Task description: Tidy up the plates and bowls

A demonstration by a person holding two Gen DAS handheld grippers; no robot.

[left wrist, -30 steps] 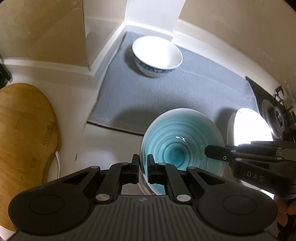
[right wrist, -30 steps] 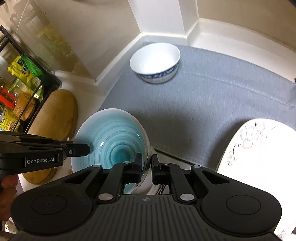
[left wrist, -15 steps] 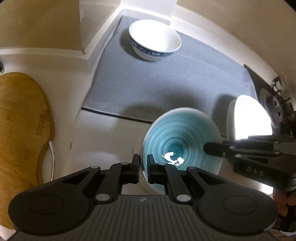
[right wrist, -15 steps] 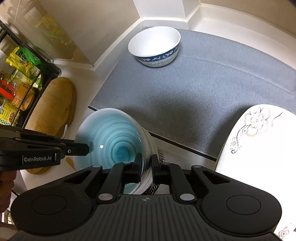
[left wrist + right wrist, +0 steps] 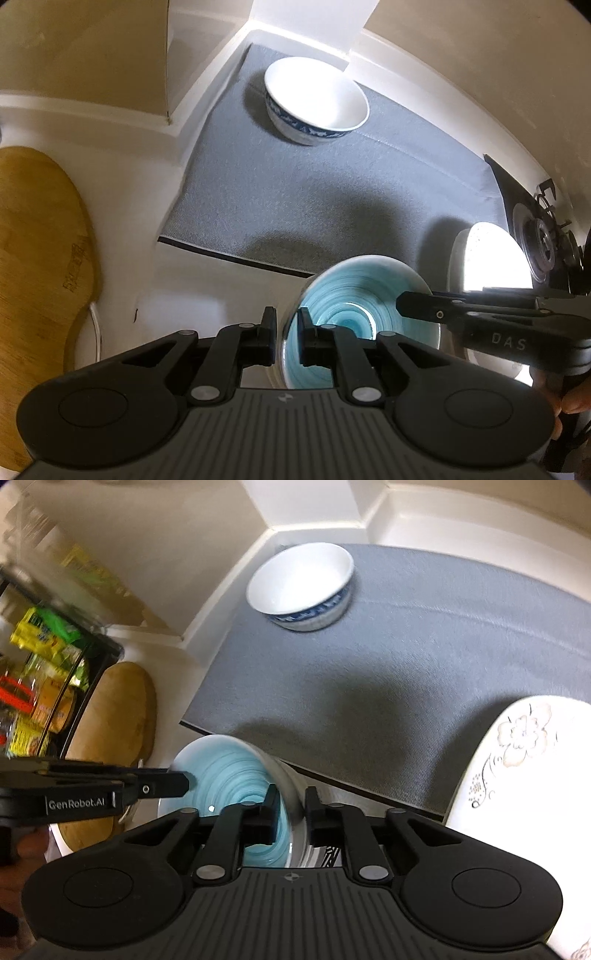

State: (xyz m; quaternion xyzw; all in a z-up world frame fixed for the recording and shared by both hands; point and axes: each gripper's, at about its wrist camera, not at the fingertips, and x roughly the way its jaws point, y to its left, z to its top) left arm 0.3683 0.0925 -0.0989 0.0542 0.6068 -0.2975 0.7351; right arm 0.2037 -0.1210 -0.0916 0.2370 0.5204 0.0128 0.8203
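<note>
A teal spiral-glazed bowl (image 5: 358, 306) hangs above the white counter, gripped on opposite rims. My left gripper (image 5: 287, 334) is shut on its left rim. My right gripper (image 5: 291, 808) is shut on its right rim, and the bowl (image 5: 229, 771) shows blurred there. A white bowl with a blue band (image 5: 317, 99) stands upright at the far end of the grey mat (image 5: 332, 206); it also shows in the right wrist view (image 5: 301, 585). A white plate with a flower pattern (image 5: 524, 775) lies at the right.
A wooden cutting board (image 5: 37, 251) lies on the counter at the left. A black rack with snack packets (image 5: 40, 686) stands further left. A gas burner (image 5: 543, 240) is at the far right. Walls enclose the mat's far corner.
Both grippers have moved with the teal bowl, which now sits lower and nearer in both views. The mat and white bowl have shifted in view. The right view is motion-blurred.
</note>
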